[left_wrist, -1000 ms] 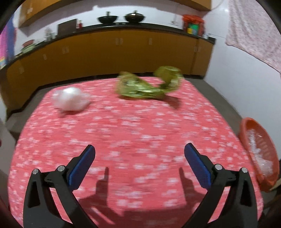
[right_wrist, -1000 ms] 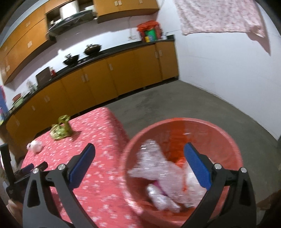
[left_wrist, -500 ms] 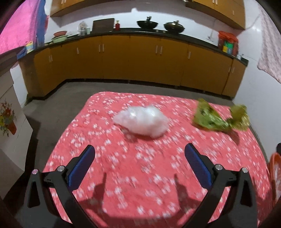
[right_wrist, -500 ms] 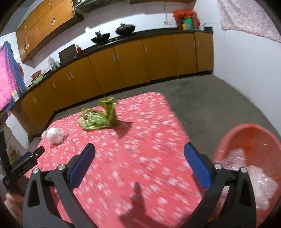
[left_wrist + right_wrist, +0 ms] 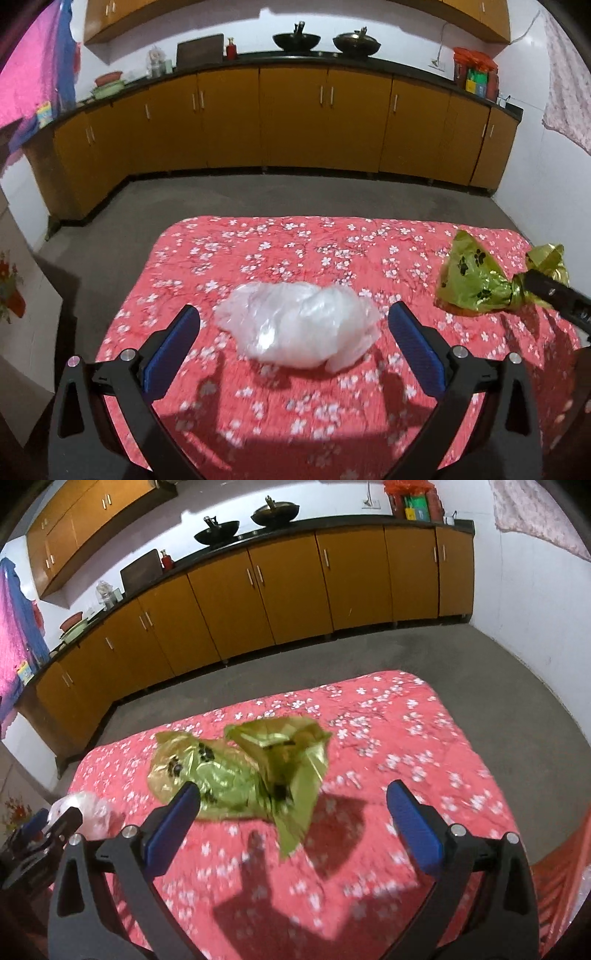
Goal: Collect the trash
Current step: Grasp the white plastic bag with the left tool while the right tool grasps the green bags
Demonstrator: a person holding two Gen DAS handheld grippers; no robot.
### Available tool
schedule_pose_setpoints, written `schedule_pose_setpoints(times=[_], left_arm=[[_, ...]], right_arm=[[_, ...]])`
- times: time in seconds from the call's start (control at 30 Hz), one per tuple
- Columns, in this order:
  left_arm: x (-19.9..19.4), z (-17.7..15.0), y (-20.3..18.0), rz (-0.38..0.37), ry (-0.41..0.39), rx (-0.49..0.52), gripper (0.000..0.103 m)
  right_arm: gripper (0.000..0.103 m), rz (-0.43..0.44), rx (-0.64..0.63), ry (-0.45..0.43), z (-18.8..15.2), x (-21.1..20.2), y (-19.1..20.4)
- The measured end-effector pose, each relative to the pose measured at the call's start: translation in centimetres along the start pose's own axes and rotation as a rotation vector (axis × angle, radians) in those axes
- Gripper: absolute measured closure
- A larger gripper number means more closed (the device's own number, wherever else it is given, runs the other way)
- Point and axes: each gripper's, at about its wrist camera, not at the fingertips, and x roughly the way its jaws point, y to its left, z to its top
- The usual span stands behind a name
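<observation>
Trash lay in two heaps on the desk [image 5: 280, 417], which was covered with a red cloth printed in white blossoms. In the left wrist view our left claw [image 5: 293, 343] stood released, its blue-padded fingers [image 5: 171, 350] spread wide, and the crumpled clear plastic bag [image 5: 299, 325] sat just ahead, between the fingertips, resting on the cloth — we could not tell whether either pad touched it. At about 2 o'clock from that bag lay the green foil wrapper [image 5: 476, 286], marked with black paw prints and knotted at one end, and the black tip of our right claw [image 5: 554, 295] reached in from the frame's right edge against its knot.

In the right wrist view our right claw [image 5: 293, 821] was likewise released, jaws far apart and holding nothing. The green foil wrapper [image 5: 243, 771] lay just ahead at roughly 11 o'clock, its loose tail hanging toward the gap between the fingers; the left finger overlapped it in the picture, but contact we could not judge. The clear plastic bag [image 5: 88, 812] showed at 9 o'clock beside our left claw [image 5: 40, 834]. An orange basket [image 5: 557, 886] edged in at 4 o'clock, off the desk [image 5: 406, 738] — its contents were too cropped to read.
</observation>
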Motion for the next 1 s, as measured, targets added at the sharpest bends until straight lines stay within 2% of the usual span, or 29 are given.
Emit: schedule_pose_setpoints(times=[0.13,0.2,0.4,0.5,0.63,0.73,1.0], left_arm=[[1.3,0.4,0.7,-0.04,0.035,-0.03,0.002],[1.9,0.4,0.7,-0.044,0.054,-0.016,0.002],[2.4,0.3,0.4,-0.087,0.074,0.004,0.003],[2.8,0.4,0.0,-0.098,0.094,0.028,0.017],[3.6,0.5,-0.3,-0.106,0.132,0.028,0.034],[3.7,0.6,-0.1,-0.113,0.132,0.013,0.04],[3.0,0.2,-0.3,-0.128,0.115,0.001,0.045]], right_arm=[[0.013,0.008,-0.035,0.027,-0.1,1.2,0.3],[0.025,0.038,-0.044,0.065,-0.2,2.0,0.6],[0.041,0.059,-0.056,0.09,-0.1,2.5,1.1],[0.05,0.064,-0.065,0.106,-0.1,2.9,1.5],[0.056,0.06,-0.074,0.109,0.0,3.0,1.7],[0.058,0.057,-0.078,0.109,-0.3,2.9,1.7],[0.061,0.045,-0.066,0.104,-1.3,1.5,0.4]])
